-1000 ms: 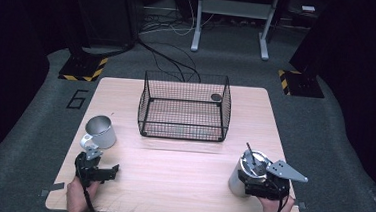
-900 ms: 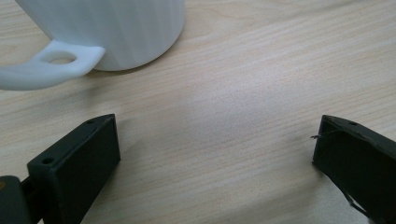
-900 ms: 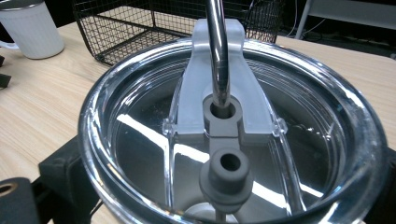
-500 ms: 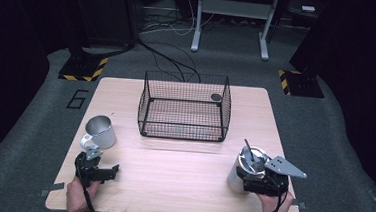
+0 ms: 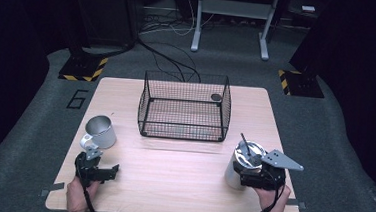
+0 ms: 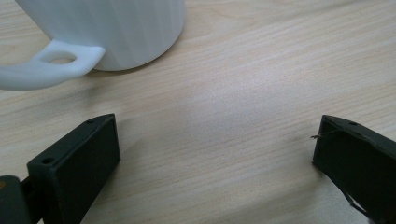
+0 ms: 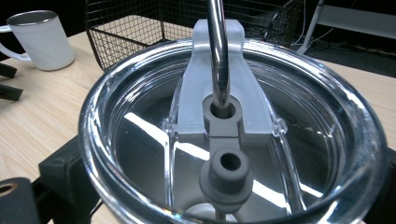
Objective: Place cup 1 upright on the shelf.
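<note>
Dark room, wooden table (image 5: 172, 160): left tool (image 5: 102, 172) released, right tool (image 5: 245, 176) grasping tumbler (image 5: 242, 162).

The wire basket (image 5: 184, 107) stands in the middle of the far half of the desk (image 5: 171, 175) and blocks that way. Between the white mug (image 5: 101, 131) at left and the steel tumbler (image 5: 242, 163) at right, the near desk is bare and open for passing.

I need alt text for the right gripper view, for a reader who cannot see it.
Close view down onto a steel tumbler with a clear lid and a metal straw through it, held between the right claw's black jaws. Behind it on the wooden table stand a white mug and a black wire basket.
</note>
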`<state>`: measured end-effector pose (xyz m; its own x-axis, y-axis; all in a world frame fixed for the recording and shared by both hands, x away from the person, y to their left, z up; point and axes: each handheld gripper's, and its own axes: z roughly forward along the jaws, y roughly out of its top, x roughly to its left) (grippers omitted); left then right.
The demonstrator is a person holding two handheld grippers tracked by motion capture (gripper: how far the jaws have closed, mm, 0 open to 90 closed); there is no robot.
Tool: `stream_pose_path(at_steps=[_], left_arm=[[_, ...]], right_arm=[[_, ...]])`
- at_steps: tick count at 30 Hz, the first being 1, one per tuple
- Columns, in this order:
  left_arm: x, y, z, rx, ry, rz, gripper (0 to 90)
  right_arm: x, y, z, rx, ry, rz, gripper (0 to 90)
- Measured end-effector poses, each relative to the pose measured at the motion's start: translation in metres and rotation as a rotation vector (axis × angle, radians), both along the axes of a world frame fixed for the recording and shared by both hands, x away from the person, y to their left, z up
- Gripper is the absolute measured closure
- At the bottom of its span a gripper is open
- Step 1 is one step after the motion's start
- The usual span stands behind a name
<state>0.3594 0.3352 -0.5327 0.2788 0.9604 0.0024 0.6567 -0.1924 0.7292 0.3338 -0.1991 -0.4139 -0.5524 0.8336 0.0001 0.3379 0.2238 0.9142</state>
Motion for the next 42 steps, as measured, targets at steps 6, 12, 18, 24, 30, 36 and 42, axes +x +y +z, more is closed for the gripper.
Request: stream_pose_path(at_steps=[6,12,18,24,30,36,42], left_arm=[[0.0,0.001,0.0,0.009,0.005,-0.008,0.4],[0.0,0.001,0.0,0.009,0.005,-0.008,0.4],[0.0,0.001,0.0,0.009,0.005,-0.008,0.4],[0.0,0.001,0.0,0.009,0.005,-0.008,0.4],[0.0,0.001,0.0,0.009,0.005,-0.008,0.4],[0.0,0.001,0.0,0.009,0.006,-0.009,0.4],[0.0,0.001,0.0,0.009,0.005,-0.008,0.4]], right_arm=[[0.006,0.006,0.005,-0.001,-0.007,0.013,3.3],[0.011,0.012,0.008,-0.01,0.0,0.024,3.3],[0.016,0.015,0.012,-0.012,-0.005,0.032,3.3],[0.021,0.017,0.017,-0.008,-0.009,0.041,3.3],[0.027,0.021,0.021,-0.01,-0.007,0.048,3.3],[0.034,0.026,0.023,-0.01,-0.004,0.06,3.3],[0.042,0.031,0.028,-0.013,-0.009,0.081,3.3]])
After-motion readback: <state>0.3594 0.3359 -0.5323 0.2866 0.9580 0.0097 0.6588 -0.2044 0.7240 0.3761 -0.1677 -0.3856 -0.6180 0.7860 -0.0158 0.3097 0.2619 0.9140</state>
